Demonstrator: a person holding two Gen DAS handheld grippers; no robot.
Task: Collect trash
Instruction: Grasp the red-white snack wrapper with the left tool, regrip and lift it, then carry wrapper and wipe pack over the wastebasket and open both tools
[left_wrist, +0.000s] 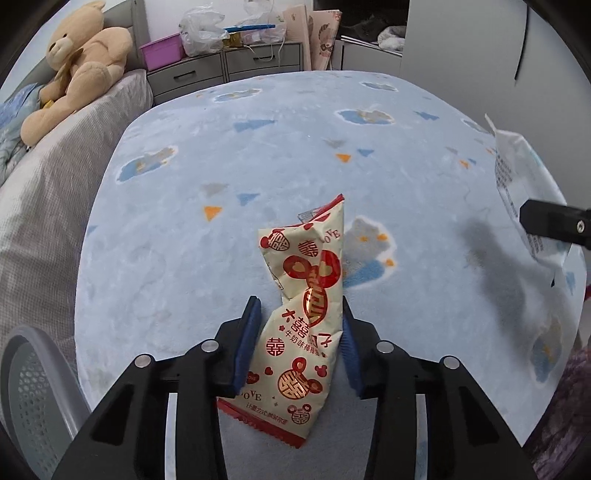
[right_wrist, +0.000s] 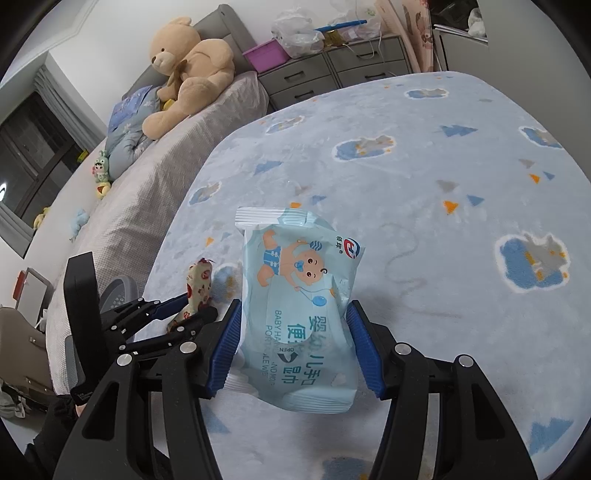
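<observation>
My left gripper (left_wrist: 301, 314) is shut on a cream snack wrapper with red print (left_wrist: 304, 321) and holds it upright above the light-blue blanket (left_wrist: 258, 155). My right gripper (right_wrist: 293, 314) is shut on a light-blue baby wipes pack (right_wrist: 299, 306) and holds it above the same blanket. The wipes pack also shows in the left wrist view (left_wrist: 517, 192) at the far right, with a black finger of the right gripper (left_wrist: 554, 221) on it. The left gripper (right_wrist: 184, 310) with the snack wrapper (right_wrist: 197, 288) shows at the left of the right wrist view.
A teddy bear (left_wrist: 81, 66) lies on the grey bed cover (left_wrist: 48, 192) to the left. Grey drawers (left_wrist: 225, 66) with a purple box (left_wrist: 162, 53) and plastic bags (left_wrist: 203, 31) stand behind. A grey perforated bin (left_wrist: 33, 380) sits at the lower left.
</observation>
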